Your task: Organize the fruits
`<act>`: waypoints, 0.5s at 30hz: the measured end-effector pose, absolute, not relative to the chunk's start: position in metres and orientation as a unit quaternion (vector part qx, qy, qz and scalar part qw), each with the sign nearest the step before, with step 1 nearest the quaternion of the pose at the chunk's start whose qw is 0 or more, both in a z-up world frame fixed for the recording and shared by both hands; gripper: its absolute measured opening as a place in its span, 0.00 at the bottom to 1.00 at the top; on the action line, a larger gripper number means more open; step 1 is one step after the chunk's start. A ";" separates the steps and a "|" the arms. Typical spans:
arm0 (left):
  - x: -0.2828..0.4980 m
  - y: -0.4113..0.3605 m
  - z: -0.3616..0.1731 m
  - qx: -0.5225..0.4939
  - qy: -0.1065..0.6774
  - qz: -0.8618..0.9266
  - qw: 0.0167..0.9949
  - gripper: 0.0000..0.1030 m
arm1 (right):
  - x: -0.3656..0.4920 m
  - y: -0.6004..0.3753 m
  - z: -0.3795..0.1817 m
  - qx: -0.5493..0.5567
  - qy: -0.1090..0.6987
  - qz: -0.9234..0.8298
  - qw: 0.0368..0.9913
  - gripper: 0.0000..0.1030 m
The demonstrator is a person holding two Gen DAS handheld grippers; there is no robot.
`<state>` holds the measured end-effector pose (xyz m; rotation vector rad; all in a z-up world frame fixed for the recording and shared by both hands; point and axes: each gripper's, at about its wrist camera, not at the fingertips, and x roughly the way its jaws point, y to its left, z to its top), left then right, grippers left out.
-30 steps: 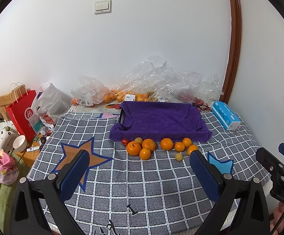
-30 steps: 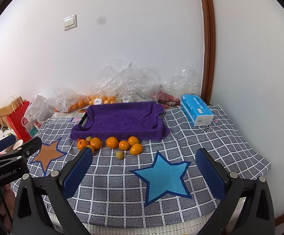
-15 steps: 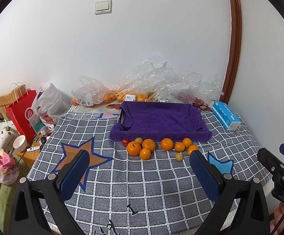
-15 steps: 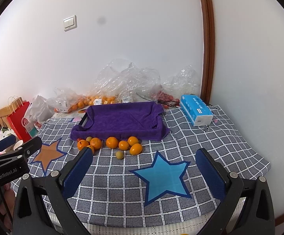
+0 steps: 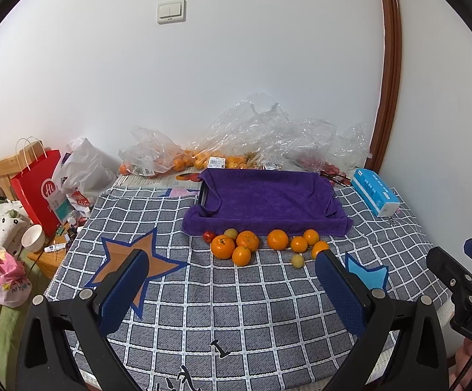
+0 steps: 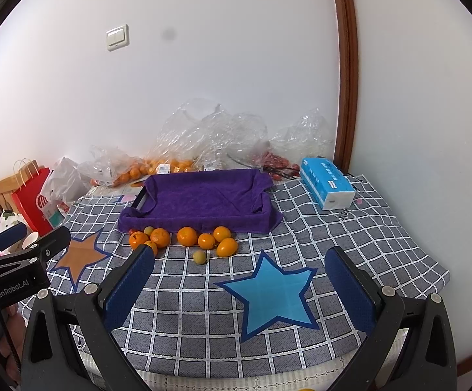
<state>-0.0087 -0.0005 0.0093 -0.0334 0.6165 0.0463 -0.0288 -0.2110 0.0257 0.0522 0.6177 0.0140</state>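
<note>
In front of the purple towel-lined tray [image 5: 268, 197], oranges [image 5: 276, 238] lie on my checked cloth [image 5: 236, 309]; both grippers' jaws spread wide, empty.

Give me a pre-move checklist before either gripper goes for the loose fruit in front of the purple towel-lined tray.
1. Left gripper open and holding nothing: ok.
2. Right gripper open and holding nothing: ok.
3. Purple towel-lined tray free of fruit, room to receive: ok.
4. Loose round orange fruits in reach on the grey checked cloth, none covered: ok.
5. Small yellow-green fruit lies apart from the oranges, clear for a single grasp: ok.
6. Small red fruit sits against the towel edge; finger room there: cannot tell.
</note>
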 end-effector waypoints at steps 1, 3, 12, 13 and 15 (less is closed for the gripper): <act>-0.008 -0.001 0.009 -0.016 0.304 0.023 0.952 0.99 | -0.028 -0.211 0.026 0.026 0.304 0.007 0.952 1.00; -0.008 -0.001 0.009 -0.016 0.304 0.024 0.952 0.99 | -0.027 -0.210 0.025 0.025 0.304 0.007 0.952 1.00; 0.003 0.003 0.004 -0.018 0.309 0.025 0.951 0.99 | -0.017 -0.208 0.022 0.021 0.304 0.008 0.952 1.00; 0.006 0.004 0.003 -0.019 0.310 0.025 0.950 0.99 | -0.015 -0.206 0.021 0.016 0.303 0.007 0.953 1.00; 0.012 0.007 0.000 -0.021 0.315 0.026 0.948 0.99 | -0.010 -0.204 0.020 0.007 0.304 0.007 0.953 1.00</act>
